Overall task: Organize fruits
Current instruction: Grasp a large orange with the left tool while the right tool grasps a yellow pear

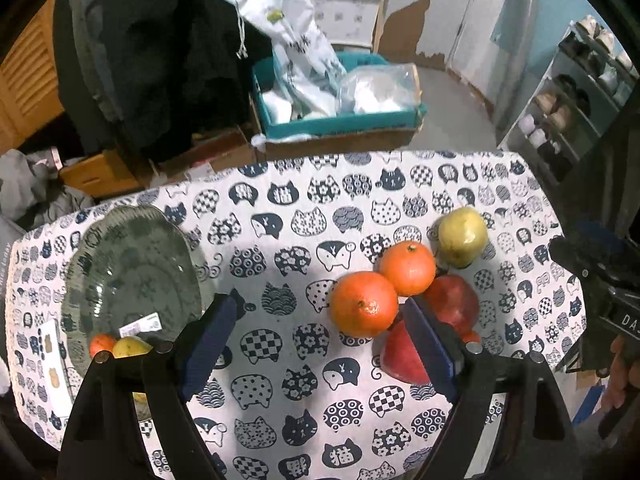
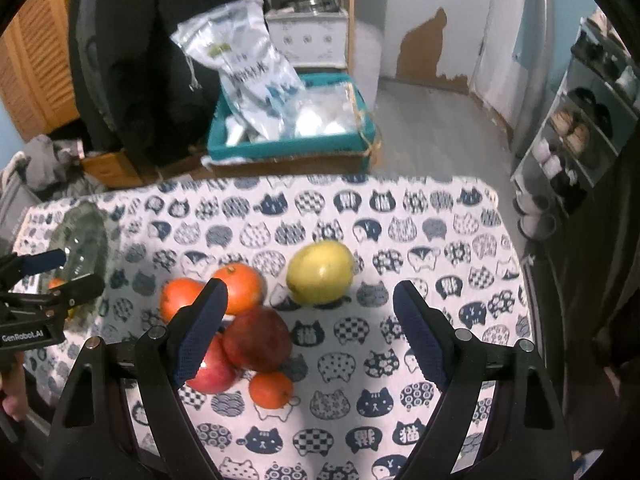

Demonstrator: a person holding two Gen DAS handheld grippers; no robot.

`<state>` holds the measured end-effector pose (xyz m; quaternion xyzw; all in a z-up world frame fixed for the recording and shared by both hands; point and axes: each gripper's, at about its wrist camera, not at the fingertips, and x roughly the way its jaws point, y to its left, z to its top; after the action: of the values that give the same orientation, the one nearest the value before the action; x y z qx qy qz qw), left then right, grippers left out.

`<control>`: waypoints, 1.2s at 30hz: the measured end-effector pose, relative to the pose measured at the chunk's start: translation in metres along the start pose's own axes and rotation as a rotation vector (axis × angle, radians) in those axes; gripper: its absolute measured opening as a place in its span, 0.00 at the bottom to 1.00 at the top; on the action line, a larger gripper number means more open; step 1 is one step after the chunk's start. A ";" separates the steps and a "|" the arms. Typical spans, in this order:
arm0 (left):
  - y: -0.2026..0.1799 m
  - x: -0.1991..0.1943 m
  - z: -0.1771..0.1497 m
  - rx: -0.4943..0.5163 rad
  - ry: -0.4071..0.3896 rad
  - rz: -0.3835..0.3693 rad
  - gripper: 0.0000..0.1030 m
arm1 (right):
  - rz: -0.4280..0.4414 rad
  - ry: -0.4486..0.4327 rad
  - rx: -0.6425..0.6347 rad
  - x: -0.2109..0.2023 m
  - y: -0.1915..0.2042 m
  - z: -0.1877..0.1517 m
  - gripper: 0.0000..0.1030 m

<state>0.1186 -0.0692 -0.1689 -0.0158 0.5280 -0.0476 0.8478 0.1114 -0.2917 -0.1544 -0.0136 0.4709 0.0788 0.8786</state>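
A bench (image 2: 440,216) under a cat-print cloth (image 1: 304,208) carried a glass plate (image 1: 132,264) at nine o'clock. Near three o'clock sat a cluster of fruit: a green apple (image 2: 320,272), two oranges (image 1: 364,304) touching, two red apples (image 2: 258,338), and a smaller orange (image 2: 271,389) at six o'clock of them.

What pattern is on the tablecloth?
Navy cat faces on white tablecloth, clearest in the right wrist view.

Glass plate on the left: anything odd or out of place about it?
Yes. The glass plate still carries a white sticker label near its front rim, and only two small fruits sit there; the other fruit lies clustered on the tablecloth.
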 end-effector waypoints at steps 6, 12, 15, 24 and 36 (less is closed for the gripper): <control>-0.009 0.031 0.001 0.018 0.057 0.001 0.85 | -0.004 0.080 0.026 0.028 -0.008 -0.007 0.82; -0.021 0.062 -0.001 0.046 0.126 0.002 0.85 | -0.011 0.137 0.047 0.050 -0.015 -0.012 0.82; -0.025 0.073 -0.002 0.060 0.143 0.007 0.85 | -0.015 0.163 0.048 0.059 -0.017 -0.015 0.82; -0.030 0.101 -0.004 0.061 0.204 -0.014 0.85 | -0.002 0.218 0.078 0.081 -0.024 -0.021 0.82; -0.033 0.130 -0.005 0.044 0.274 -0.093 0.74 | 0.011 0.255 0.102 0.099 -0.030 -0.019 0.83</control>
<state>0.1689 -0.1151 -0.2846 -0.0151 0.6362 -0.1004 0.7648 0.1541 -0.3106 -0.2487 0.0237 0.5822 0.0575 0.8106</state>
